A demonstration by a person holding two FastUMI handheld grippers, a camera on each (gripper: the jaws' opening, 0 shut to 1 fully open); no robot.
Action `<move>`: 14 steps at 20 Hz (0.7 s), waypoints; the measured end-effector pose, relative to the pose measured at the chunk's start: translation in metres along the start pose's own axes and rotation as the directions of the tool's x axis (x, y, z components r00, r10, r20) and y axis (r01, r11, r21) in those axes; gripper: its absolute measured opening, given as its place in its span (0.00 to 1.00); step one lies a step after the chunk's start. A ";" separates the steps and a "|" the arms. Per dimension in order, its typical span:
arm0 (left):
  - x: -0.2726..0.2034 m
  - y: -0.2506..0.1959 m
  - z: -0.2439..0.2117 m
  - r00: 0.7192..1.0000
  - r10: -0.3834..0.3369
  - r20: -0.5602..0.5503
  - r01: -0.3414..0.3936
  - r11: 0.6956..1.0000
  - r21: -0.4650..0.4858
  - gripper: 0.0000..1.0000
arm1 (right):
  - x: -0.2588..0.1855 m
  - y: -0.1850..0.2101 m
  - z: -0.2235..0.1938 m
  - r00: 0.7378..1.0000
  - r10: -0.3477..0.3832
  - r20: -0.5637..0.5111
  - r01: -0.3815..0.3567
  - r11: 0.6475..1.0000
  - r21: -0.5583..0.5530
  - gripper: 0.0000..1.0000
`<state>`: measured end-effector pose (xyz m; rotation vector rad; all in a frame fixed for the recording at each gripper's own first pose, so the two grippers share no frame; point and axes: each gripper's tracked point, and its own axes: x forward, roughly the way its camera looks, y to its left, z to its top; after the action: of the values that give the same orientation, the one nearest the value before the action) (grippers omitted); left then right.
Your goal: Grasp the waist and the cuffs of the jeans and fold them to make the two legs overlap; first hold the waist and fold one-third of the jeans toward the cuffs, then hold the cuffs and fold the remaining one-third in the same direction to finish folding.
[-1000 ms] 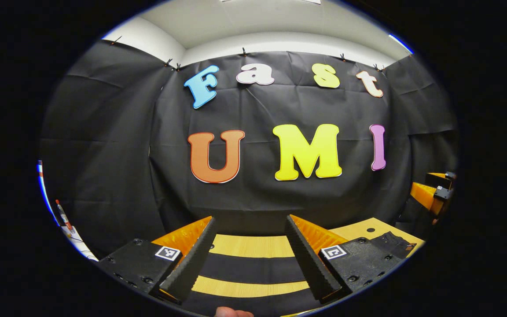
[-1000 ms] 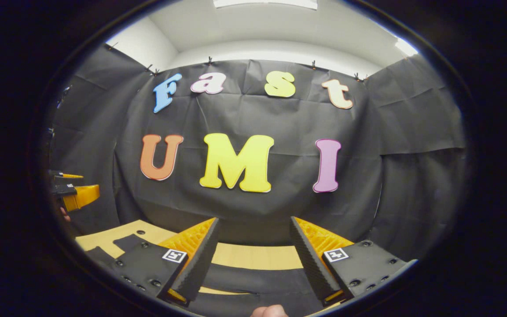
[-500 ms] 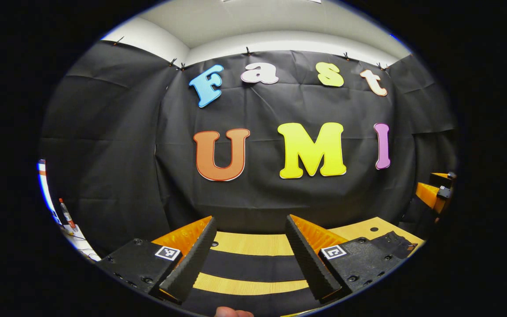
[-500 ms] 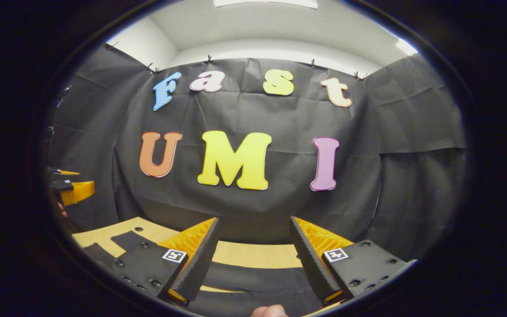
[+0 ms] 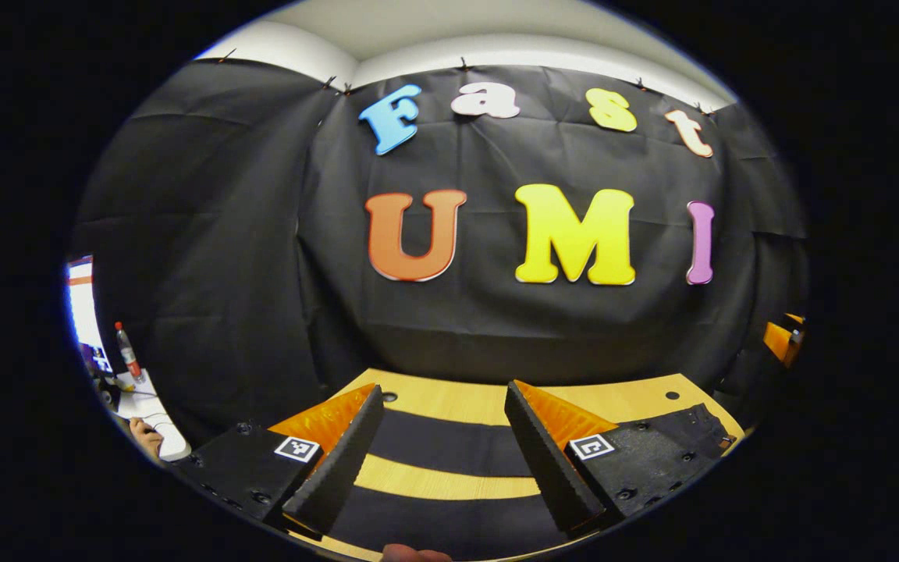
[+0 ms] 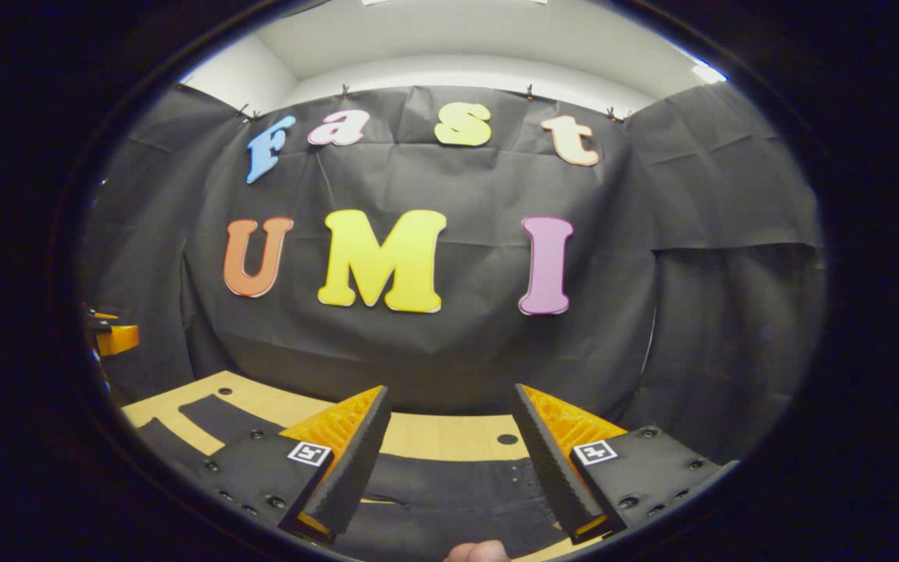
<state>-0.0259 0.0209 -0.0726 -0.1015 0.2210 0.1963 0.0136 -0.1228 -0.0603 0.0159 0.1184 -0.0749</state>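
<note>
The wooden bench (image 5: 449,402) runs across the lower part of both views, and the black jeans (image 5: 449,445) lie spread flat on it, their two legs showing as dark bands with a strip of wood between them in the left gripper view and the dark cloth (image 6: 449,488) reaching under the fingers in the right gripper view. The left claw (image 5: 440,449) hangs released above the legs, its jaws wide apart and touching nothing. The right claw (image 6: 449,460) is likewise released above the cloth, gripping nothing.

light: even, from overhead ceiling panels | shadows: soft | focus: sharp | edges: strong fisheye bending, dim rim
</note>
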 end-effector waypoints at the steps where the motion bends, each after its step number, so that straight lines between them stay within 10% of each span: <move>1: -0.002 0.015 -0.012 0.999 0.040 -0.033 -0.040 0.999 -0.016 1.00 | 0.003 -0.014 -0.007 1.000 -0.009 -0.023 0.009 1.000 0.010 0.96; 5: -0.016 0.079 -0.068 0.964 0.178 -0.199 -0.204 0.972 -0.119 1.00 | 0.005 -0.081 -0.061 0.976 -0.033 -0.216 0.069 0.985 0.157 0.96; 9: -0.043 0.132 -0.150 0.872 0.226 -0.434 -0.369 0.886 -0.281 0.98 | -0.013 -0.144 -0.143 0.879 -0.033 -0.476 0.239 0.894 0.379 0.99; 11: -0.054 0.143 -0.193 0.820 0.184 -0.542 -0.455 0.784 -0.423 0.99 | -0.017 -0.152 -0.179 0.821 0.025 -0.571 0.318 0.810 0.492 0.98; 14: -0.063 0.132 -0.236 0.779 0.064 -0.624 -0.559 0.523 -0.643 0.99 | -0.031 -0.144 -0.234 0.727 0.128 -0.675 0.458 0.643 0.615 0.98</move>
<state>-0.1620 0.1092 -0.2973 -1.0791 0.7176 0.6612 -0.0555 -0.2596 -0.2902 0.9086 0.8355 -0.3242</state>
